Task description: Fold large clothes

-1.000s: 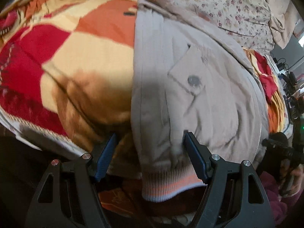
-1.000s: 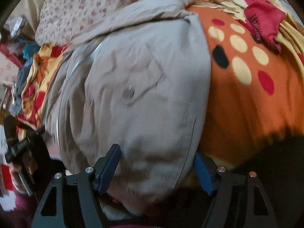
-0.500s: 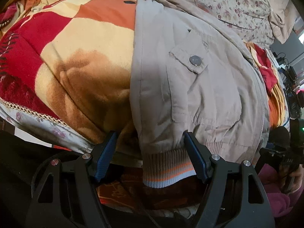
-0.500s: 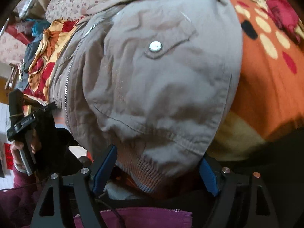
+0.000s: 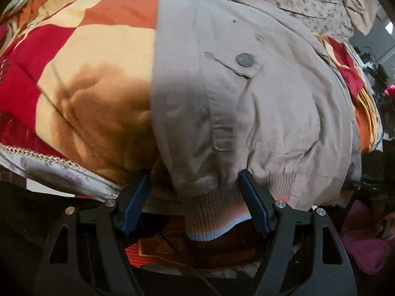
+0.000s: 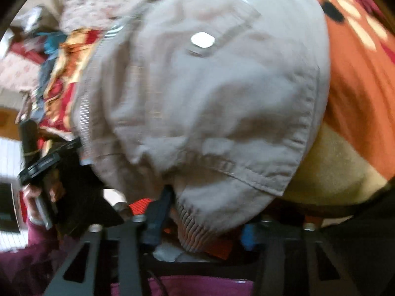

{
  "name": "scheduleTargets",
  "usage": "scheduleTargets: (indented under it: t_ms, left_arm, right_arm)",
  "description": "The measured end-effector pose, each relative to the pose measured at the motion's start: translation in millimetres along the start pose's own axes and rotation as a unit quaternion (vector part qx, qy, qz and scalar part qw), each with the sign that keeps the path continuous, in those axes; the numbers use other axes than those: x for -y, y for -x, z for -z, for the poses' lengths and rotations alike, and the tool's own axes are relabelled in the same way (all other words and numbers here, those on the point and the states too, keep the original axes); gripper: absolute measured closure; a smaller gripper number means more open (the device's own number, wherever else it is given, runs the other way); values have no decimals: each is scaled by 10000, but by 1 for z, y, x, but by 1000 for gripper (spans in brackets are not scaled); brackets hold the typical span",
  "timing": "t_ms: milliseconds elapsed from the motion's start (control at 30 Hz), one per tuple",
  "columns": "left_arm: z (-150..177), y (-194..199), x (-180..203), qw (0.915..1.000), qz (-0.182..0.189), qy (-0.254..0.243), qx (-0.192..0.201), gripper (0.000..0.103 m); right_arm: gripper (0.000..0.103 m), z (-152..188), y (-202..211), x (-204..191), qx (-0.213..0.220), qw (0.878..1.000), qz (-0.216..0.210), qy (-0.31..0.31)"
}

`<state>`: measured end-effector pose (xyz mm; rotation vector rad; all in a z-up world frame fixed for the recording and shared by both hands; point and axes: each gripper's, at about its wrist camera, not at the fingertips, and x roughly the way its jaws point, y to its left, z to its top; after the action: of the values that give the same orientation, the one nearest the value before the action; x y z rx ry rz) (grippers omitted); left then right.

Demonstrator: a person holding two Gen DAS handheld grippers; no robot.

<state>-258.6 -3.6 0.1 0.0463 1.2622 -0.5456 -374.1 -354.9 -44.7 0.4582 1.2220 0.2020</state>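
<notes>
A beige jacket [image 5: 246, 93] with snap-button pockets and a ribbed orange-striped hem [image 5: 214, 222] lies on a bed, its hem hanging over the near edge. My left gripper [image 5: 195, 199] is open, its blue pads either side of the hem's left corner. In the right wrist view the jacket [image 6: 209, 98] fills the frame, blurred. My right gripper [image 6: 205, 219] is open with the jacket's ribbed right hem corner [image 6: 195, 227] between its fingers. The left gripper [image 6: 47, 162] also shows at the left of that view, held in a hand.
The bed is covered by a red, orange and cream blanket [image 5: 86, 74], orange with spots on the right side [image 6: 358, 86]. A floral sheet [image 5: 308, 2] lies beyond the jacket. Clutter and cables [image 5: 375, 69] stand at the far right.
Both grippers have come closer to the jacket's hem over the bed edge. The right gripper's jaws have narrowed around the hem corner, and its view has blurred with motion.
</notes>
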Motion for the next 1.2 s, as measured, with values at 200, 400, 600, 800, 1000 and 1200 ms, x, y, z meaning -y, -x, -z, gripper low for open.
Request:
scheduleTargets:
  t_ms: [200,400,600,800,1000,1200]
  left_arm:
    - [-10,38,-18,9951,843,433,296,88]
    - [-26,93,-25,9860,1229,483,1017,89]
    - [-65,122,-29,9772,1242,631,1604,89]
    - [-136,140,-29,9677,1096,684,2166,89]
    - [-243,104,-14,9675,736,670,2325,89]
    - [-323,28,-16,9774,262,789,1946,89]
  right_arm:
    - [80,-3,34,-19,586,9976,-243,281]
    - [86,-21,75,-30,1378,9881,-600,330]
    - [88,-60,110,-32,2182,9723,-805,240]
    - [88,-134,146,-32,2918,9542,-633,176]
    - [88,-230,141,-11,3133,9495,103,-109]
    - [88,-305,92,36,2703,9599,553,-503]
